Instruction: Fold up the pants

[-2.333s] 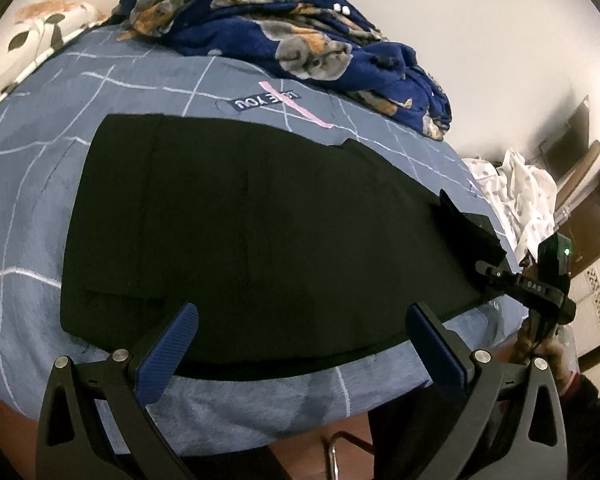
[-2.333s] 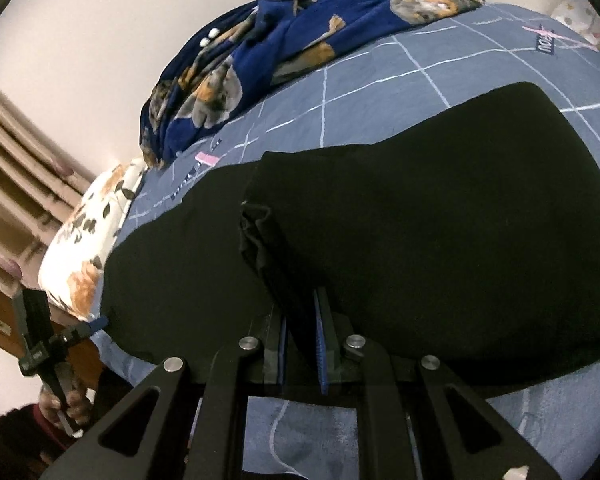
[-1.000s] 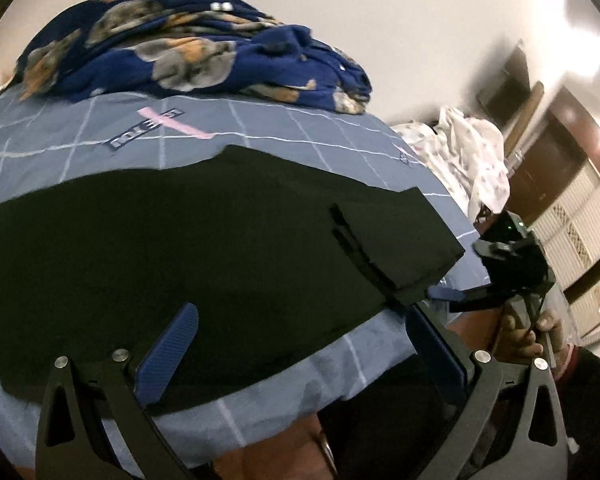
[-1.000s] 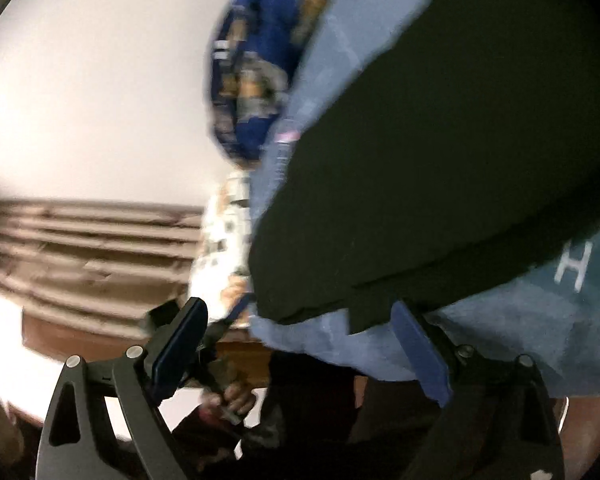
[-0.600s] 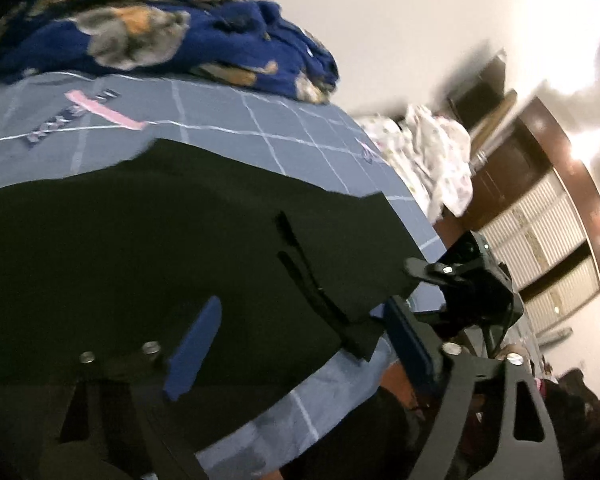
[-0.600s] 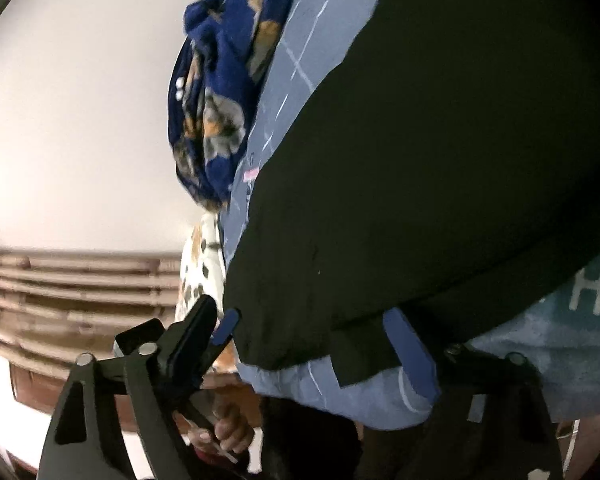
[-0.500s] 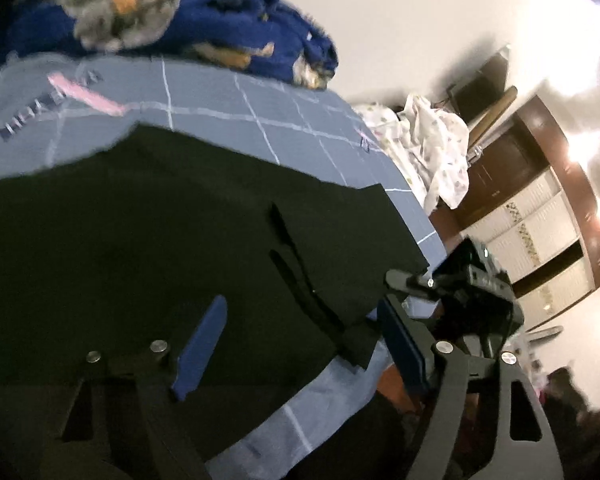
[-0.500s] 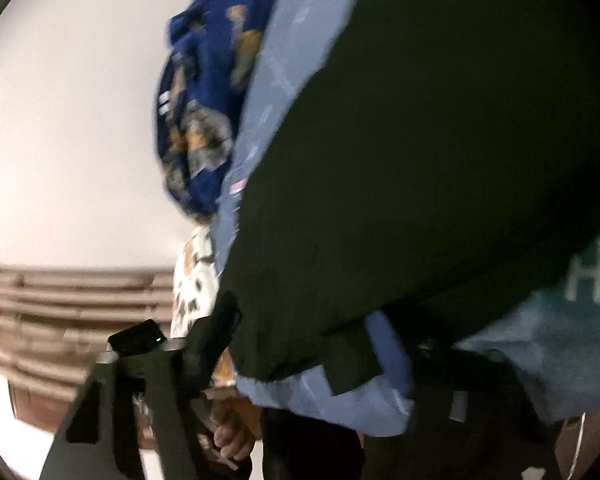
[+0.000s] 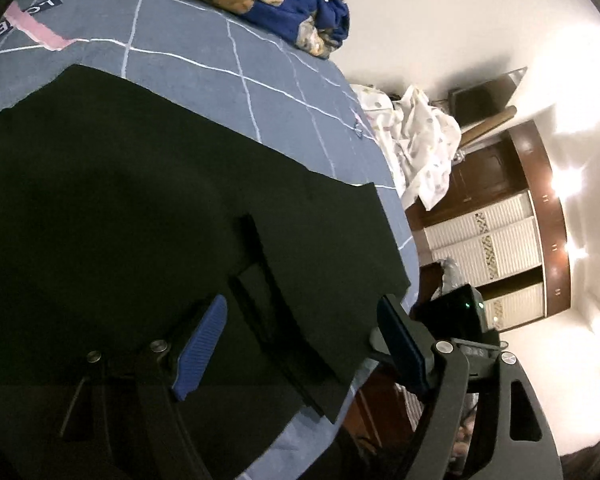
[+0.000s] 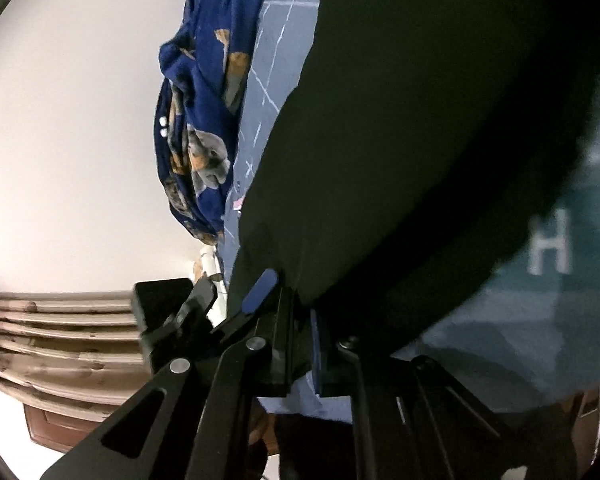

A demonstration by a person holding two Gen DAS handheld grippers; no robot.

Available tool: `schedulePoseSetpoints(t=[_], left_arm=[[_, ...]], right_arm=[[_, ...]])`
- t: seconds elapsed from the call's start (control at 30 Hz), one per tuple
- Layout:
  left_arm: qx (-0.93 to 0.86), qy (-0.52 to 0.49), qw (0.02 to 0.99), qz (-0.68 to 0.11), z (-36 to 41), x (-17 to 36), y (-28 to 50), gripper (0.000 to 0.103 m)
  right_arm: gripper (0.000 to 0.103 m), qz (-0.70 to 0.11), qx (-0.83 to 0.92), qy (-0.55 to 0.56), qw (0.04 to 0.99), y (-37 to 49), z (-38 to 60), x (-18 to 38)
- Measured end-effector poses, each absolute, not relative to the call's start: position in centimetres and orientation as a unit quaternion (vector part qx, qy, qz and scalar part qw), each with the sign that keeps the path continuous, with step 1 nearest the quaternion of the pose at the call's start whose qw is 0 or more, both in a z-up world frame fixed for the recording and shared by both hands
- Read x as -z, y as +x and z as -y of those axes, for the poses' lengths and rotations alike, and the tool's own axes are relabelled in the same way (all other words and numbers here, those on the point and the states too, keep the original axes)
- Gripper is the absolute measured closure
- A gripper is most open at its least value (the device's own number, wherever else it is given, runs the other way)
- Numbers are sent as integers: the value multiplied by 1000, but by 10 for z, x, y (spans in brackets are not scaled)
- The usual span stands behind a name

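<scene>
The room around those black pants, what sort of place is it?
Most likely a bedroom at home. The black pants lie on a bed's blue grid-patterned sheet, a rumpled blue blanket sits behind, and a wooden wardrobe stands against the wall.

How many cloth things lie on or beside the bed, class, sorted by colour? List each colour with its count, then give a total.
Black: 1, the pants
Dark blue with animal print: 1, the blanket
Grey-blue with white grid lines: 1, the bedsheet
White with small spots: 1, the crumpled cloth past the bed's edge
Total: 4
</scene>
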State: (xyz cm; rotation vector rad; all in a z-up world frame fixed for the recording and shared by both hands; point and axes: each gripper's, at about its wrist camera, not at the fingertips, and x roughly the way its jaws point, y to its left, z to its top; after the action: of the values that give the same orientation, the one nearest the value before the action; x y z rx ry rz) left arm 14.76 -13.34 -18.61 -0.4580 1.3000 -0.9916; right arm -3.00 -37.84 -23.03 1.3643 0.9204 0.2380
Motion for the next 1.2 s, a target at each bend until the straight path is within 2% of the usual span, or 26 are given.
schedulePoseSetpoints(t=[0.43,0.5,0.53,0.57,0.73,1.0,1.2], left_arm=[[433,-192,646,-599,166,195,156,26],[439,-175,656,-589,173,191,152,56],[438,-161,660,-589,176,191,151,88],[435,-149,665,-588,178,192,149,94],[434,-147,678,-575,178,187,150,94],[448,-132,707,-531,190,141,178,94],[414,-101,718,-551,185,170,174,94]], right_arm=[[95,-456,-107,612,638,-48,382,253],[95,-453,-107,616,636,-48,383,254],[95,-451,-108,620,633,-49,383,256],[95,-449,-109,625,629,-50,383,257],[93,-442,-114,638,620,-51,383,259],[92,-420,-128,631,639,-28,384,238],[92,-444,-118,621,635,-22,376,252]])
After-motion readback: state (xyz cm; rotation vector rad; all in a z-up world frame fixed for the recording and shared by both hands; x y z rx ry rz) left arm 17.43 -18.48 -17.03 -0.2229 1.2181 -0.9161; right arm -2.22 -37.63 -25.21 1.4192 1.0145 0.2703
